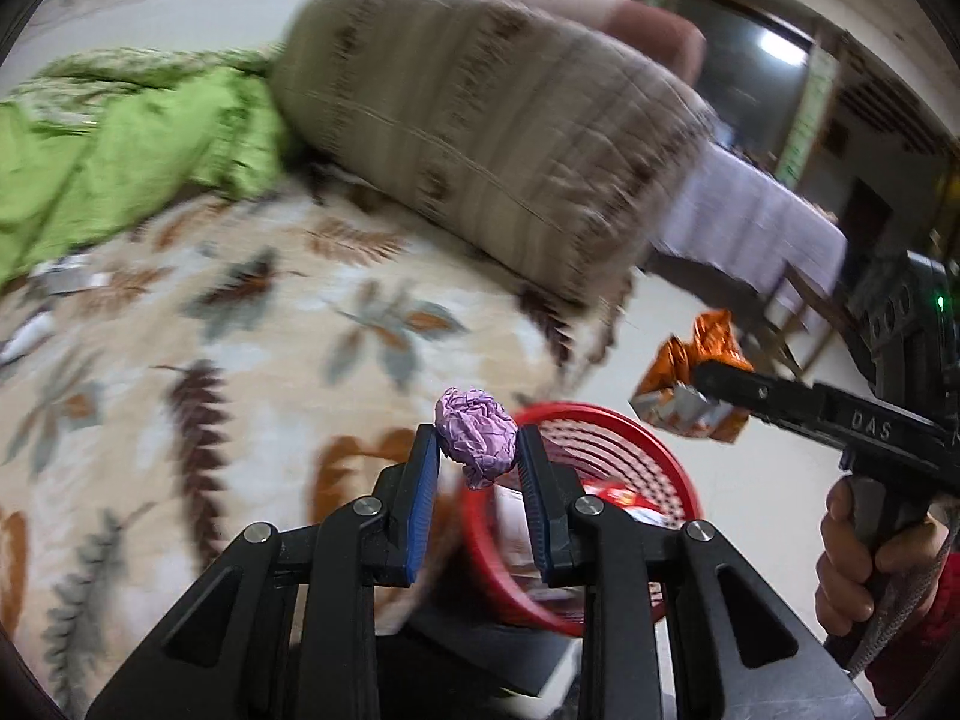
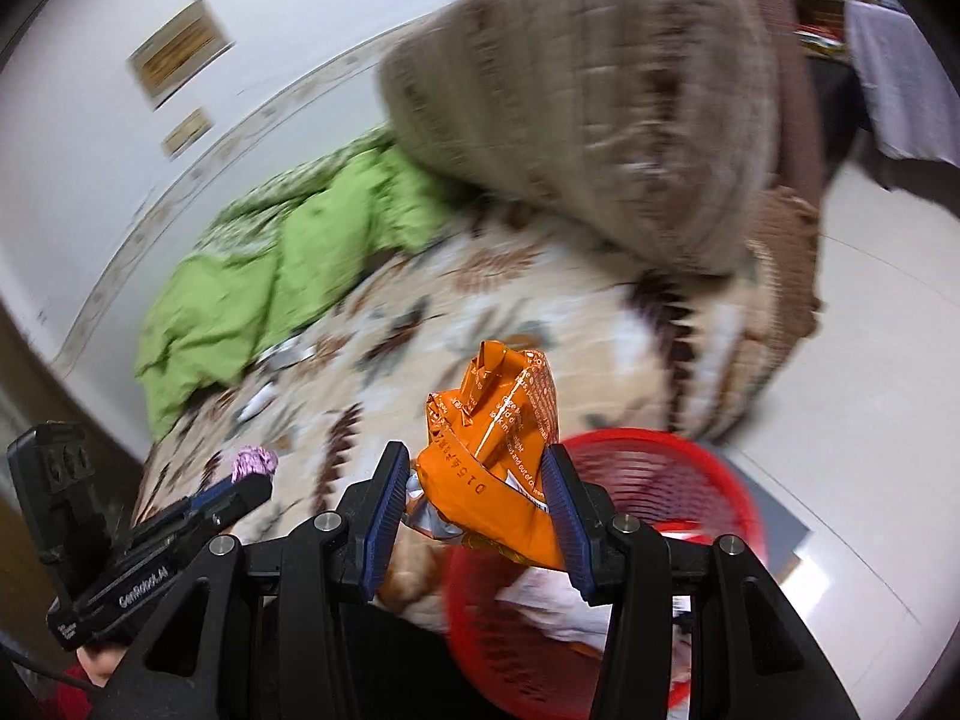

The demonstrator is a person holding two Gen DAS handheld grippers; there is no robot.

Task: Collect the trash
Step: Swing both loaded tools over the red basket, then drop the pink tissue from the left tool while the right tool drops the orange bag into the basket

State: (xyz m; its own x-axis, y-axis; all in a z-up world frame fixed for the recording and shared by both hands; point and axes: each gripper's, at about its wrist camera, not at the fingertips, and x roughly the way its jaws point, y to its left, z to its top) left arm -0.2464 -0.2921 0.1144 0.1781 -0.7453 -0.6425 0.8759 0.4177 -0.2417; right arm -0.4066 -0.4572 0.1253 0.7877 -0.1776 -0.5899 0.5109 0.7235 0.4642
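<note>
crumpled purple paper ball (image 1: 477, 441), crinkled orange wrapper (image 2: 489, 450)

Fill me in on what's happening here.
A person is clearing trash off a bed with a handheld claw in each hand. The left claw grips a crumpled purple paper ball; the right claw grips a crushed orange snack wrapper. Both hover near a red mesh basket that already holds some trash.
</note>
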